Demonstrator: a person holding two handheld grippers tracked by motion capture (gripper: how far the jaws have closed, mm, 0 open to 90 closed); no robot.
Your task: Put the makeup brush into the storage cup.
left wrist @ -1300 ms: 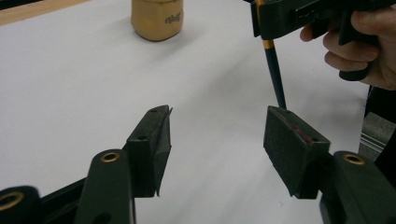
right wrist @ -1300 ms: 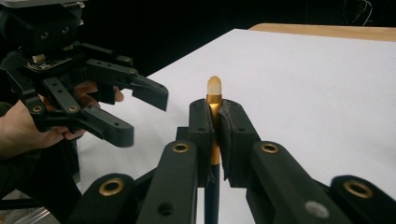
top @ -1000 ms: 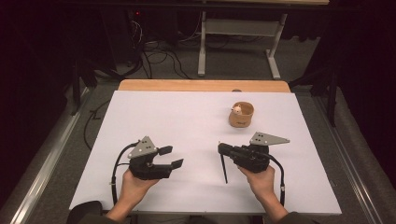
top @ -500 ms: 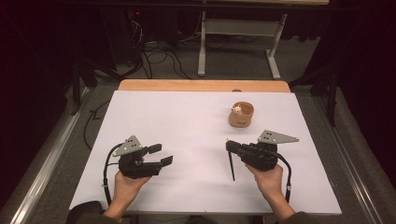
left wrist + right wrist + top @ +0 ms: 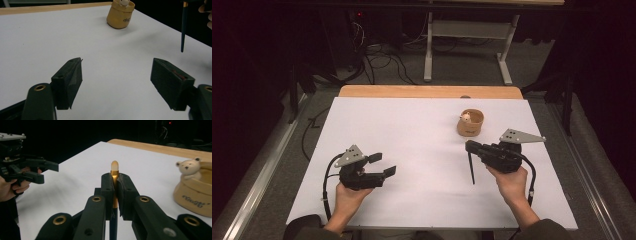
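Note:
My right gripper point(image 5: 470, 147) is shut on a dark pencil point(image 5: 471, 170) near its gold ferrule, and the long shaft hangs down toward the white table sheet. In the right gripper view the pale eraser tip of the pencil point(image 5: 114, 167) sticks up between the jaws of the right gripper point(image 5: 114, 179). A tan pot with a small bear figure point(image 5: 470, 123) stands just beyond it, also seen as the pot point(image 5: 197, 192) and the pot point(image 5: 120, 15). My left gripper point(image 5: 383, 164) hovers at the near left, open and holding nothing point(image 5: 116, 82).
A white sheet point(image 5: 412, 130) covers the table, with a wooden strip point(image 5: 427, 91) along the far edge. Beyond it are a dark floor, cables and a metal frame's legs point(image 5: 428, 55). In the right gripper view the left gripper point(image 5: 46, 172) shows at the left.
The left gripper has drifted left. The right gripper has moved right and farther from the person with the pencil, closer to the pot.

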